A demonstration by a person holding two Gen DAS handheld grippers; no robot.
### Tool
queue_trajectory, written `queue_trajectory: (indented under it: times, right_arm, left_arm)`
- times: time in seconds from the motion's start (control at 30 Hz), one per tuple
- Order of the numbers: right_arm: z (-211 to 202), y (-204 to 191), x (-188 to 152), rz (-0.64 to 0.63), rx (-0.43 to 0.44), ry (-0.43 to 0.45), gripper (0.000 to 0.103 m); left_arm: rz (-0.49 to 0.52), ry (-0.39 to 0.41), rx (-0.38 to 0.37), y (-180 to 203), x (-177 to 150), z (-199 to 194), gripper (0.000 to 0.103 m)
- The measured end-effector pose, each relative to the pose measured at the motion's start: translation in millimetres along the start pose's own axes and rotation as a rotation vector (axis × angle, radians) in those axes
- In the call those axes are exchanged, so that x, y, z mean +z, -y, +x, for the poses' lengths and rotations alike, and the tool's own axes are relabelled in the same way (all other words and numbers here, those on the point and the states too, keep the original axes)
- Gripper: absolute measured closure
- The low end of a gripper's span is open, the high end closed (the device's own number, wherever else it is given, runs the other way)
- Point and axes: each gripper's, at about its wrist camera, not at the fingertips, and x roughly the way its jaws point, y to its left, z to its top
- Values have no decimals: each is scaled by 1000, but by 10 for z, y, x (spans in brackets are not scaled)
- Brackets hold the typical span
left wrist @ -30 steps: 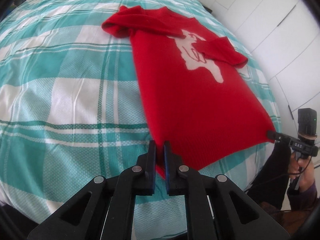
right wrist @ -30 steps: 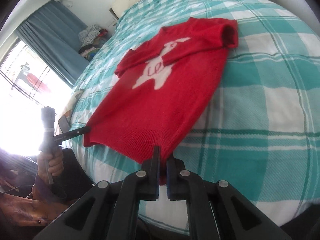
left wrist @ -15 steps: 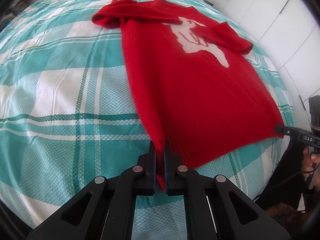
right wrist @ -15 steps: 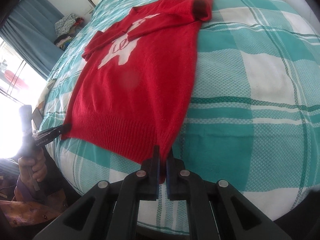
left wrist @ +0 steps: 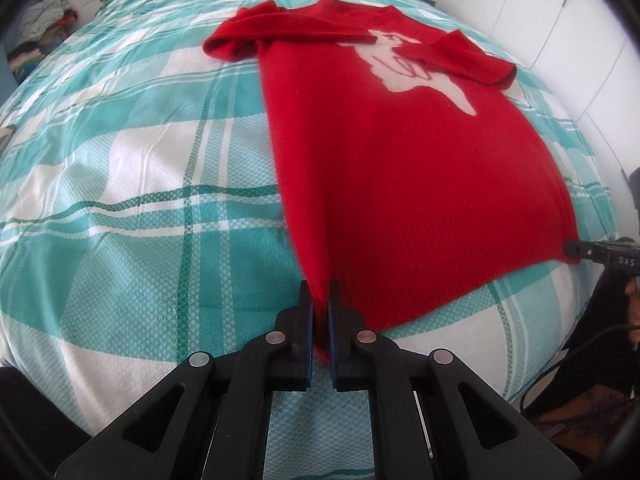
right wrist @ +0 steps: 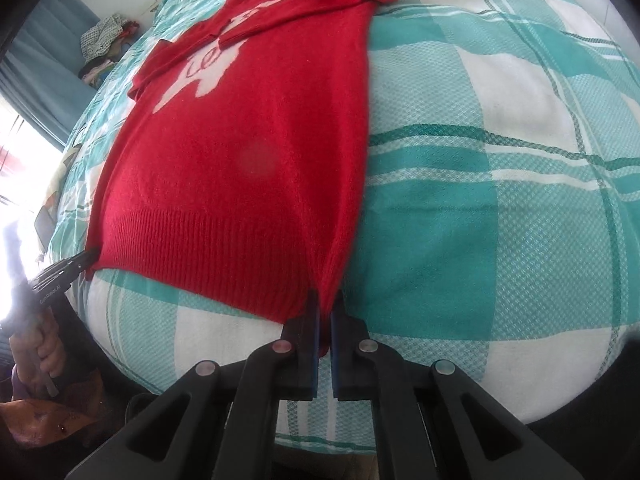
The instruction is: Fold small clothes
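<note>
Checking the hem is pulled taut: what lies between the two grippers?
The red sweater's ribbed hem, held at one corner by the left gripper and at the other by the right gripper; both wrist views show it.

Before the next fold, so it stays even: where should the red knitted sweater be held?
By the two corners of the ribbed hem on the red knitted sweater, approached from the bed's near edge. Both the left gripper and right gripper already pinch them.

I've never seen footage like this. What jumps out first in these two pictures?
A bright red sweater with a white animal figure lies spread over a teal-and-white checked bedspread. The left tongs and the right tongs each pinch a bottom corner of its ribbed hem, at the near edge of the bed.
</note>
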Motion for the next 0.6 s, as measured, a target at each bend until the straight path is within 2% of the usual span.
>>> queue_trajectory:
  times: [0.07, 0.1, 0.13, 0.17, 0.2, 0.23, 0.3, 0.37, 0.4, 0.5, 0.53, 0.6]
  right_arm:
    - [-40, -15, -8, -22, -7, 8, 99]
    - [-57, -3, -12, -24, 1, 9, 95]
    - [-78, 9, -20, -26, 1, 1, 85]
    - [-119, 16, -22, -33, -1, -4, 81]
    - [-184, 17, -17, -48, -19, 1, 71]
    - [-279, 10, -12, -74, -59, 15, 64]
    - [-508, -32, 79, -147, -181, 72, 58]
    - [-747, -141, 261, -231, -293, 150, 58]
    - [-843, -218, 382, -264, -314, 187, 56]
    - [-964, -543, 826, -340, -282, 294, 51]
    - [-917, -688, 987, -379, -266, 315, 43]
    - [-699, -977, 1289, -464, -228, 332, 40]
  left_arm:
    - [13, 19, 21, 16, -22, -44, 88]
    - [15, 23, 28, 12, -25, -82, 74]
    - [14, 31, 33, 2, -28, -136, 53]
    - [6, 47, 43, -22, -24, -213, 43]
    - [-6, 73, 53, -61, -15, -310, 35]
    - [-18, 103, 60, -103, 4, -411, 35]
    - [-49, 158, 67, -210, 99, -592, 33]
    - [-97, 232, 71, -315, 239, -723, 25]
    - [-118, 268, 75, -355, 317, -749, 18]
    - [-190, 373, 124, -451, 510, -669, 15]
    - [-209, 400, 146, -476, 545, -599, 15]
    - [-238, 435, 188, -523, 552, -418, 15]
